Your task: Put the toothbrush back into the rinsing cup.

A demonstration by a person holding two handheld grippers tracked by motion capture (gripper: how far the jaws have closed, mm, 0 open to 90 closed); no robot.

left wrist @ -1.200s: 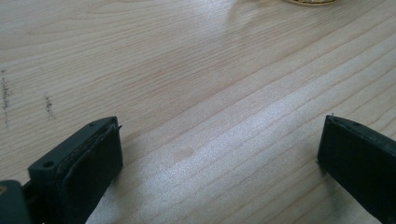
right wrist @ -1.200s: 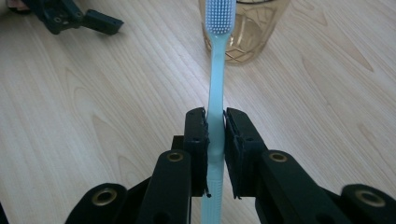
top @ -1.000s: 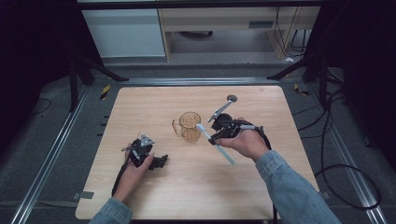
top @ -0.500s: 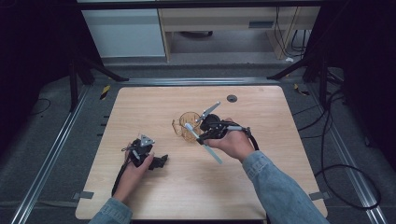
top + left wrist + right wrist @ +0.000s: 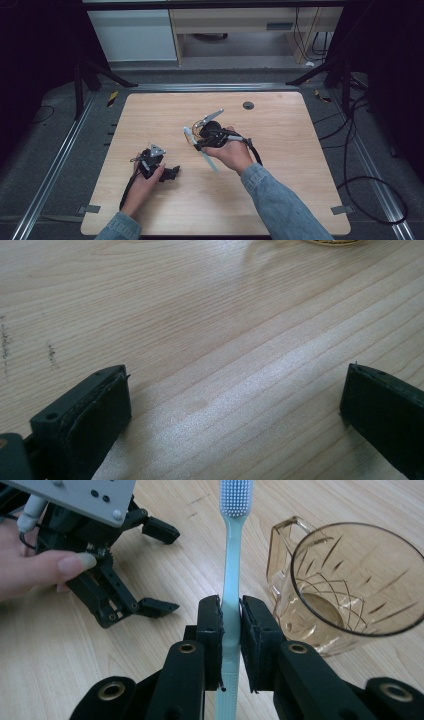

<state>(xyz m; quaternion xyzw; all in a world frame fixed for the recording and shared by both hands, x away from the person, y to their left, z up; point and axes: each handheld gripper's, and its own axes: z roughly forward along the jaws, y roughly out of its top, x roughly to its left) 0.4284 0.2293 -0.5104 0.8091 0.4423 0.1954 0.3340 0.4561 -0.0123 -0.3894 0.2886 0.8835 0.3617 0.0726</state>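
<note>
**Toothbrush held beside the cup, not yet dropped in**

The right gripper [image 5: 231,615] has its jaws clamped on the handle of a pale blue plastic toothbrush [image 5: 231,580], bristle end pointing away from the hand. Just to the right of it in the right gripper view stands an amber, clear plastic cup with a handle [image 5: 345,585], upright and empty, on the light wooden table [image 5: 280,200]. In the high view the brush is carried above the table's middle, just on the near-left side of the cup. The left gripper [image 5: 159,167] rests on the table nearer and to the left, jaws apart and holding nothing. The step in hand looks like carrying the brush to the cup; the next move probably calls for tipping it upright over the rim before release.
</note>
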